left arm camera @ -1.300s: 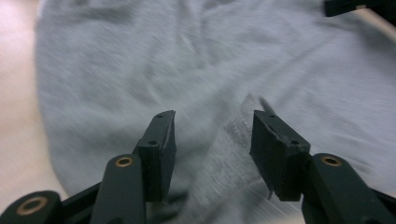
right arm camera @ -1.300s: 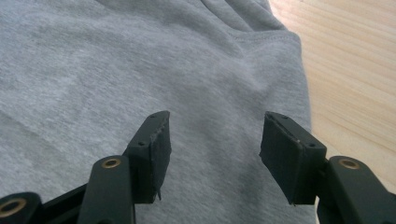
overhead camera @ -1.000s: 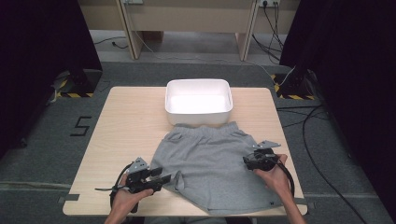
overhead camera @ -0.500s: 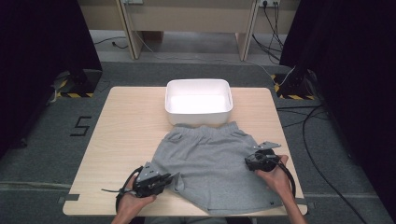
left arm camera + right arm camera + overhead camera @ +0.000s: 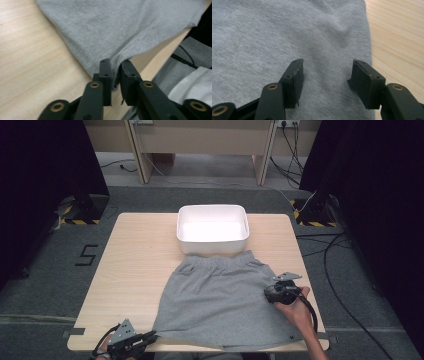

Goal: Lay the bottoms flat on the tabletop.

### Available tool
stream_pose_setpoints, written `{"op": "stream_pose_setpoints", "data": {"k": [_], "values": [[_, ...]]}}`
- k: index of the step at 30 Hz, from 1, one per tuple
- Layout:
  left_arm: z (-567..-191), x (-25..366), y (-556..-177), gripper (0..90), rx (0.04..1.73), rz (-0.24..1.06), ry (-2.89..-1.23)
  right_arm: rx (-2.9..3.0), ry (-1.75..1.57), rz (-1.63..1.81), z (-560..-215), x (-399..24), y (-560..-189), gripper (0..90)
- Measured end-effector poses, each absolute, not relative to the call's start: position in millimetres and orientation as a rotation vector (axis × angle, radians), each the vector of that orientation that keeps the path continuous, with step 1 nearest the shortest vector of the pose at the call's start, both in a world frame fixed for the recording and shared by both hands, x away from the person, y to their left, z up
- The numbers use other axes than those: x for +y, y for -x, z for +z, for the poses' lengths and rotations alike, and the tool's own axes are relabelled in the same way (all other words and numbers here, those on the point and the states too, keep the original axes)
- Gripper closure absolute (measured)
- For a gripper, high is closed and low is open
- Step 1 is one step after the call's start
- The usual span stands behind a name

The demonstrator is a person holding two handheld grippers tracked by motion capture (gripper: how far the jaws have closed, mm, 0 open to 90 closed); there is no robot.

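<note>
At table's near edge, left claw (image 5: 115, 75) clamped on shorts (image 5: 120, 27) hem (pinch clear in left gripper view); right claw (image 5: 325, 82) apart.

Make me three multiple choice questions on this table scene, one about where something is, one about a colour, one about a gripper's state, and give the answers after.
1. Where is the tub relative to the shorts?
A. At the far edge of the table, just beyond the waistband
B. On top of the shorts
C. On the floor to the left

2. What colour are the shorts?
A. Blue
B. Grey
C. White

3. What is the left gripper doing?
A. Standing wide open above bare wood
B. Holding the tub's rim
C. Pinching a corner of the shorts

Answers:
1 A: the high view shows the tub past the waistband.
2 B: the fabric is grey in every view.
3 C: the left gripper view shows fabric bunched between its jaws, which have just been closing; the right gripper stands open over the shorts.
</note>
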State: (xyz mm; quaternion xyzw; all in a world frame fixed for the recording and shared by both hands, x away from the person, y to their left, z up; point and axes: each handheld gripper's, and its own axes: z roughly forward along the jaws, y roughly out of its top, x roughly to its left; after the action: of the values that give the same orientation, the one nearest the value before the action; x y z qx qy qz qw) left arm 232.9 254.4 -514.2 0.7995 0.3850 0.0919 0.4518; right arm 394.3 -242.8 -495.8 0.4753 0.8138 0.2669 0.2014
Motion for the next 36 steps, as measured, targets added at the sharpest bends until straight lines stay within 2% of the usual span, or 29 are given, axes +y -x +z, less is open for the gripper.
{"op": "stream_pose_setpoints", "data": {"k": [2,5,10,13,15,18,22,25,30,36], "values": [[-512.1,255.2,-233.0,63.9,0.962,0.226,-1.938,2.271,-1.326,0.741,-495.3,-242.3,-393.6,43.8],[-507.4,257.1,-234.9,51.4,0.978,0.212,-1.880,2.271,-1.296,0.758,-489.9,-240.7,-387.8,42.7],[-494.5,249.9,-252.3,43.5,0.975,0.175,-1.791,2.283,-1.260,0.781,-482.3,-242.1,-365.4,41.7],[-495.0,239.2,-263.3,42.4,1.000,0.148,-1.758,2.294,-1.275,0.742,-487.2,-248.0,-353.9,41.4],[-501.0,231.9,-270.6,42.2,1.068,0.218,-1.826,2.301,-1.282,0.719,-490.9,-254.5,-348.7,41.4],[-513.4,224.3,-276.7,42.0,1.127,0.227,-1.889,2.289,-1.322,0.738,-495.4,-264.6,-341.0,41.4],[-516.9,222.0,-272.9,45.2,1.102,0.316,-1.969,2.273,-1.357,0.760,-496.6,-276.9,-330.6,42.3],[-517.4,223.5,-268.1,49.4,1.073,0.450,-2.065,2.261,-1.353,0.713,-494.5,-281.3,-320.7,46.1],[-516.0,228.6,-266.5,48.0,1.105,0.438,-2.068,2.291,-1.341,0.618,-489.4,-281.8,-305.9,47.2],[-507.4,210.1,-277.6,41.7,1.073,0.398,-2.043,2.300,-1.256,0.696,-483.3,-267.5,-318.3,44.5]]}}
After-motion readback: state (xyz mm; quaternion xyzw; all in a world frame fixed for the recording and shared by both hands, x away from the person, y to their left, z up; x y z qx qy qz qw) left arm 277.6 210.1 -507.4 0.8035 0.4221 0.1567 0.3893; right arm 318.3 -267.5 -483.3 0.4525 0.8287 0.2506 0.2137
